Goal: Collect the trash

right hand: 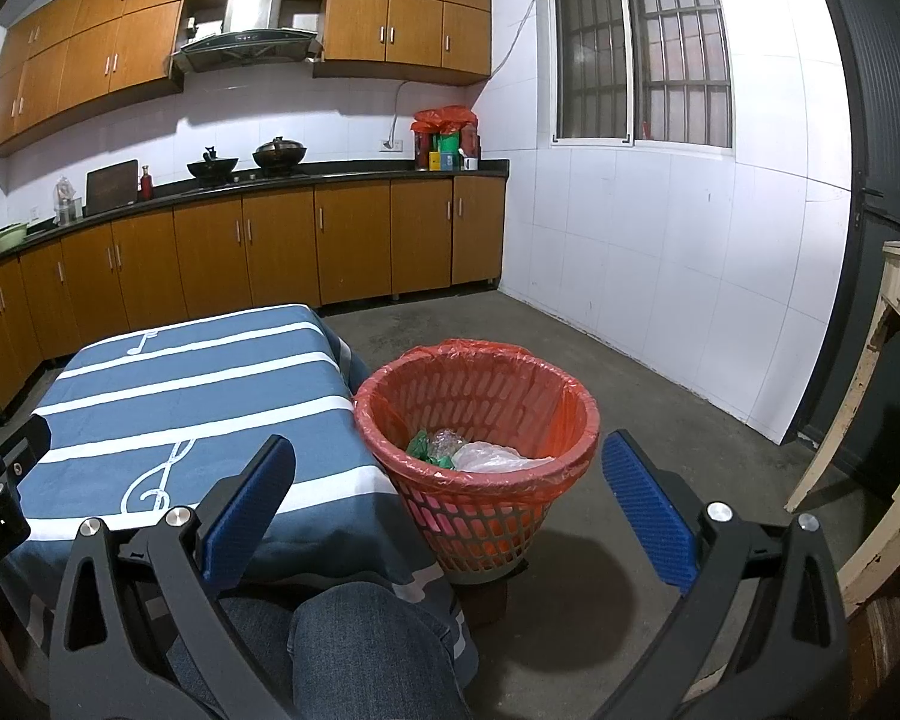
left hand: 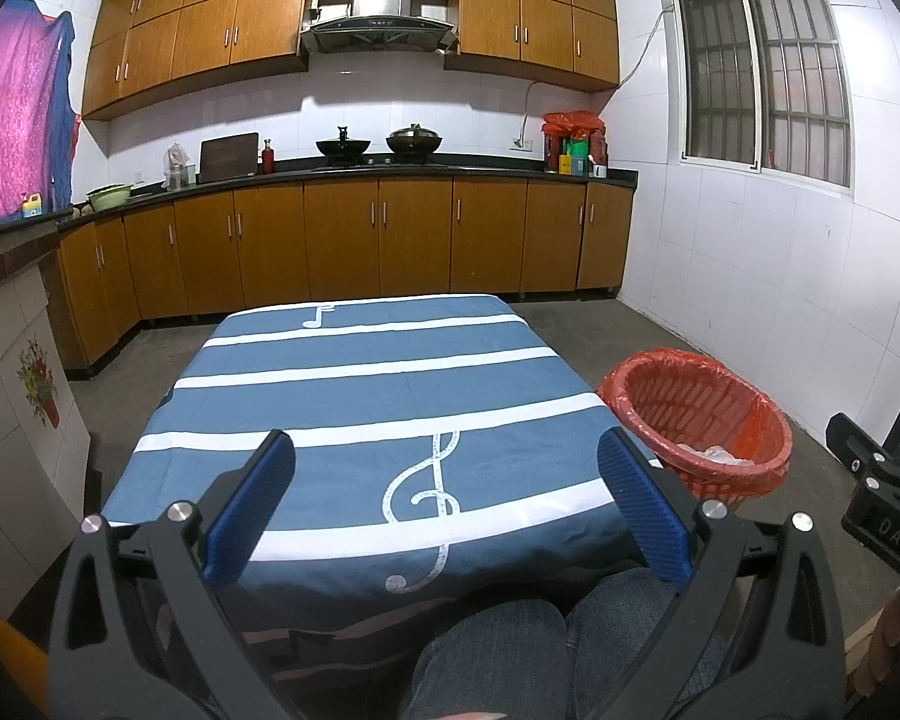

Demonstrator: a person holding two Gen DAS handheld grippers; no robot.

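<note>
A red slatted wastebasket [right hand: 477, 456] lined with a red plastic bag [right hand: 498, 354] stands on the concrete floor, just beside the right edge of the desk [right hand: 180, 396], lower centre of the right wrist view. Inside it lie a crumpled clear plastic bag [right hand: 492, 457], a scrunched green wrapper [right hand: 425, 449] and what looks like a clear crinkled bottle or film [right hand: 447, 438] between them; the heap sits low against the near wall. In the left wrist view the same basket [left hand: 699, 420] appears at the right middle, with only pale plastic [left hand: 717, 455] showing over its rim.

The desk wears a blue cloth with white stripes and a treble clef [left hand: 426, 480].

The left gripper [left hand: 447, 507] hangs over the near desk edge, jaws spread wide and holding nothing. The right gripper [right hand: 450, 510] sits in front of the basket, jaws equally wide apart and empty. Denim-clad knees [right hand: 354, 648] fill the bottom centre.

On the far counter, upper centre, two dark woks [left hand: 378, 144] sit on the stove, and a green basin [left hand: 109, 195] rests at the left.
</note>
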